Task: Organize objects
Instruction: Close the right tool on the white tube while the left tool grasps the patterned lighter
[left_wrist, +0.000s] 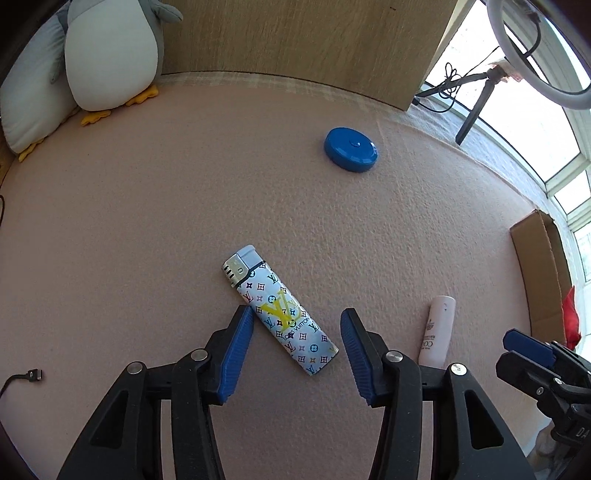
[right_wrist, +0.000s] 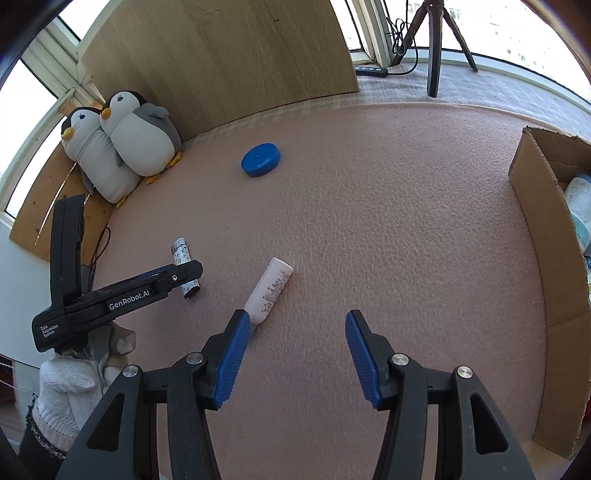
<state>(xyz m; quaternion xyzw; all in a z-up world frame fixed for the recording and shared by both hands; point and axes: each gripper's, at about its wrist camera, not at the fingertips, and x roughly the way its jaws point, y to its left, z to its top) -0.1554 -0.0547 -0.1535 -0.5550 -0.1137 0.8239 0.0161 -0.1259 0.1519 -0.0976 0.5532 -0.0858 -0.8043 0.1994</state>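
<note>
A white lighter (left_wrist: 280, 314) with a coloured monogram print lies slanted on the pink mat (left_wrist: 184, 221). My left gripper (left_wrist: 295, 314) is open and pointing down at it, one finger on each side; the left fingertip (left_wrist: 243, 314) is right at the lighter's edge. A pale pink tube (right_wrist: 269, 290) lies just beyond my right gripper (right_wrist: 295, 317), which is open and holds nothing; the tube's near end is by its left fingertip (right_wrist: 238, 319). A blue round lid (right_wrist: 260, 159) rests farther back on the mat.
An open cardboard box (right_wrist: 546, 258) with a printed item inside stands at the mat's right edge. Two plush penguins (right_wrist: 140, 144) lean on a wooden board (right_wrist: 221, 55) at the back left. A tripod (right_wrist: 434, 48) stands behind. A cable plug (left_wrist: 35, 374) lies at the left.
</note>
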